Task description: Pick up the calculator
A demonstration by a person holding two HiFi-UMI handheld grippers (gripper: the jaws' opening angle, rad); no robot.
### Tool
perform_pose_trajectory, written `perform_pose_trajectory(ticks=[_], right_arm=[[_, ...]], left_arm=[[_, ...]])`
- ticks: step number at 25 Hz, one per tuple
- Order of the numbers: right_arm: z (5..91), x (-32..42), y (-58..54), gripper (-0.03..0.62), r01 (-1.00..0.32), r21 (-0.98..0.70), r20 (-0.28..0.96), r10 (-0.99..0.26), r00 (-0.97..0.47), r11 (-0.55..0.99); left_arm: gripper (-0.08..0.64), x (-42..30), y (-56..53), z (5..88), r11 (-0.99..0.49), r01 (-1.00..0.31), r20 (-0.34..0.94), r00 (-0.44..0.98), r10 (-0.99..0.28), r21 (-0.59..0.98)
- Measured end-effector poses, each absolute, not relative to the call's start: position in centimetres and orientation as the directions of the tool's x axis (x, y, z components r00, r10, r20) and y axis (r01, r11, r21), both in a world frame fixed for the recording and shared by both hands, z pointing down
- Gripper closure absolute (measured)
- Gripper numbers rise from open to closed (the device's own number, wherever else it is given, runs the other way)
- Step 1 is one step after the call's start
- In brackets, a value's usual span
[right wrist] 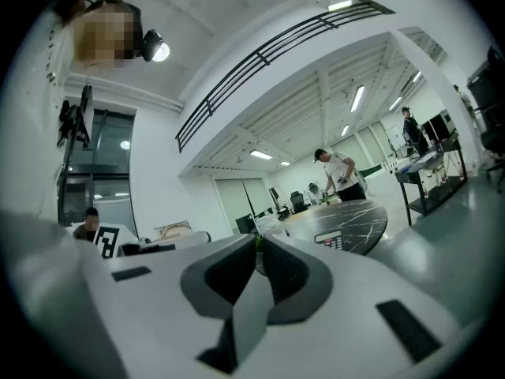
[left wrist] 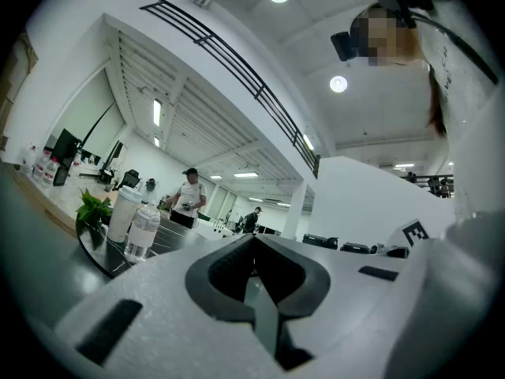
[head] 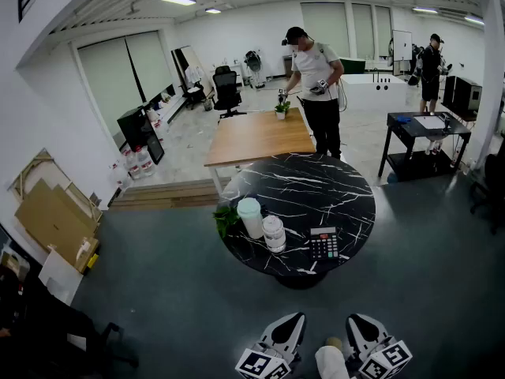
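The calculator (head: 324,245) is dark with rows of light keys and lies flat near the front edge of the round black marble table (head: 331,188). It also shows small at the table's rim in the right gripper view, calculator (right wrist: 330,242). My left gripper (head: 297,319) and right gripper (head: 353,319) are at the bottom of the head view, well short of the table and above the floor. In the left gripper view the left gripper (left wrist: 254,238) has its jaws together with nothing between them. The right gripper (right wrist: 258,240) is likewise shut and empty.
A white lidded cup (head: 251,216), a water bottle (head: 274,234) and a small plant (head: 226,218) stand left of the calculator. Behind are a wooden table (head: 259,136) with a person (head: 316,85) beside it, and a black cart (head: 422,136) at right. Cardboard (head: 51,215) leans at left.
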State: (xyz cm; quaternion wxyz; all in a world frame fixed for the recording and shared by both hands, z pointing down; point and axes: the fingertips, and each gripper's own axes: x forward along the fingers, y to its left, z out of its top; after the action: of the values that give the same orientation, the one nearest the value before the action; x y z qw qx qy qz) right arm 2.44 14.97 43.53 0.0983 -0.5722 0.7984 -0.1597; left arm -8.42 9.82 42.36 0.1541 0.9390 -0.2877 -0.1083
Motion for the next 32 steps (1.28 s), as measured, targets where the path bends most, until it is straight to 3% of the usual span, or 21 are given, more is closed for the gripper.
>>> perform_pose_trajectory(ticks=[18, 29, 30, 32], right_arm=[[44.2, 10.9, 0.8, 0.581, -0.814, -0.369, 0.074, -0.859, -0.507, 0.449], [49.2, 14.5, -5.6, 0.577, -0.752, -0.441, 0.137, -0.791, -0.597, 0.491], [49.7, 14.8, -6.5, 0.565, -0.744, -0.455, 0.154, -0.779, -0.607, 0.490], [51.2, 15.5, -8.7, 0.482, -0.731, -0.478, 0.193, -0.753, -0.629, 0.488]], left_arm=[[0.552, 2.1, -2.5, 42.3, -0.725, -0.588, -0.128, 0.738, -0.662, 0.359], [0.552, 4.2, -7.3, 47.1, -0.673, -0.658, -0.071, 0.695, -0.715, 0.338], [0.552, 4.1, -7.7, 47.3, -0.665, -0.663, -0.065, 0.690, -0.721, 0.344], [0.552, 4.0, -8.5, 48.1, -0.651, -0.669, -0.058, 0.680, -0.731, 0.357]])
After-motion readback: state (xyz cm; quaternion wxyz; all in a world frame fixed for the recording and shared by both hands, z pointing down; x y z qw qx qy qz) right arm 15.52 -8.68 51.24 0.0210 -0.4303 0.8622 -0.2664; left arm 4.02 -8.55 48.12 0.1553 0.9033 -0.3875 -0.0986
